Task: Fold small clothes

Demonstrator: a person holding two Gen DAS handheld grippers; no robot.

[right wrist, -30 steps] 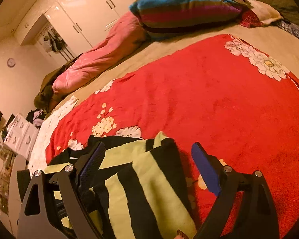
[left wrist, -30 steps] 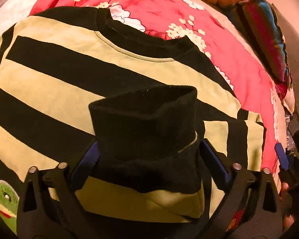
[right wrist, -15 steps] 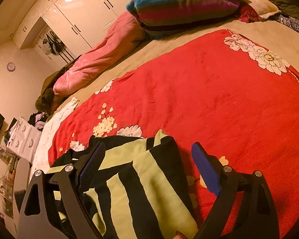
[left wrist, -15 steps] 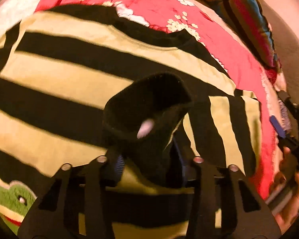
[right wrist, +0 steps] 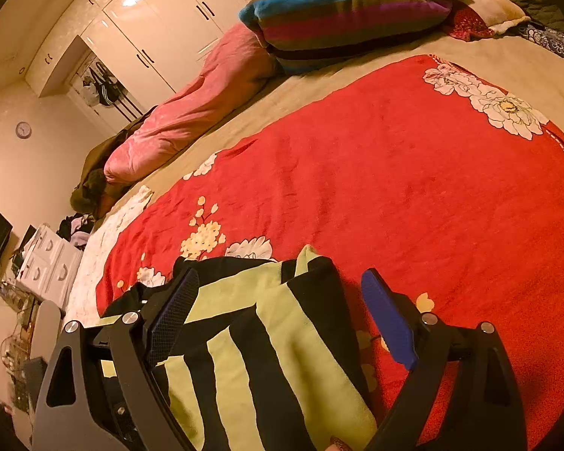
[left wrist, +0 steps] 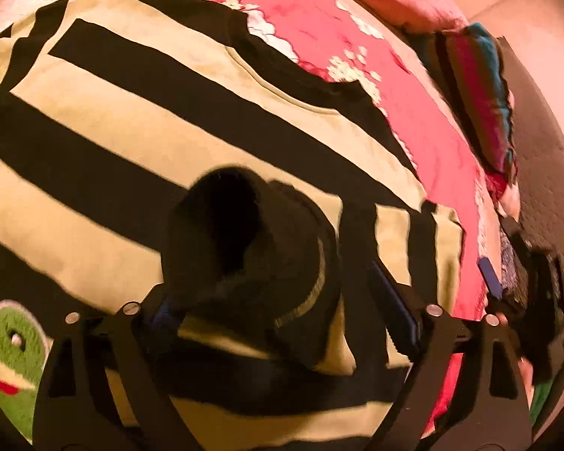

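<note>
The sweater (left wrist: 139,120) lies flat on a red blanket (right wrist: 413,203), its broad black and pale yellow-green stripes running across a soft, thick knit. The neckline has a black ribbed collar (left wrist: 304,75), and a green frog patch (left wrist: 7,323) with a red mouth shows at the lower left. One sleeve is folded in over the body; its black ribbed cuff (left wrist: 244,248) stands up as a fuzzy tube with a dark round opening.

The left gripper (left wrist: 278,300) sits around that cuff, its jaws opening: the left pad is against the knit, the right pad stands clear, so the cuff is between them but not pinched. The right gripper (right wrist: 278,315) stands wide over the folded striped edge, its blue pads apart from the cloth.

The blanket is plush, printed with white and yellow flowers. Beyond it lie a pink quilt (right wrist: 191,112), a striped fleece (right wrist: 342,15) and glossy white wardrobes (right wrist: 161,22).
</note>
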